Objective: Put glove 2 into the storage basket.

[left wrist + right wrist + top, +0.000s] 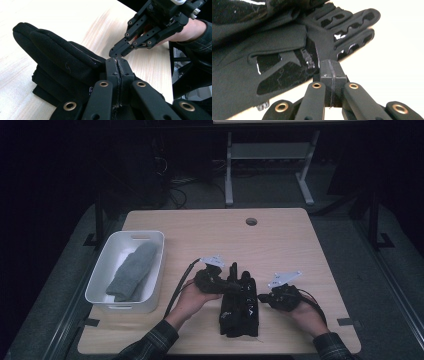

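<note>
A: Item one?

B: Black gloves, stacked, on the near middle of the table, fingers pointing away from the person. Between the two grippers.

A: Left gripper?

B: Left gripper, held in the left hand, lies against the gloves' left edge near the fingertips. In the left gripper view its jaws are pressed flat together, pad to pad, with nothing between them. The tips sit just over the glove's edge; contact cannot be told.

A: Right gripper?

B: Right gripper, held in the right hand, sits at the gloves' right side, near mid-length. In the right gripper view the jaws are likewise closed on themselves, empty. The tips are just beside the glove's palm, which shows glossy patches and slotted fingers. Touching or not, I cannot tell.

A: Other stock?

B: White bin at the table's left, well apart from the gloves. A grey cloth lies lengthwise inside it.

A: Table features?

B: Light wood top, round cable hole near the far edge.
</note>
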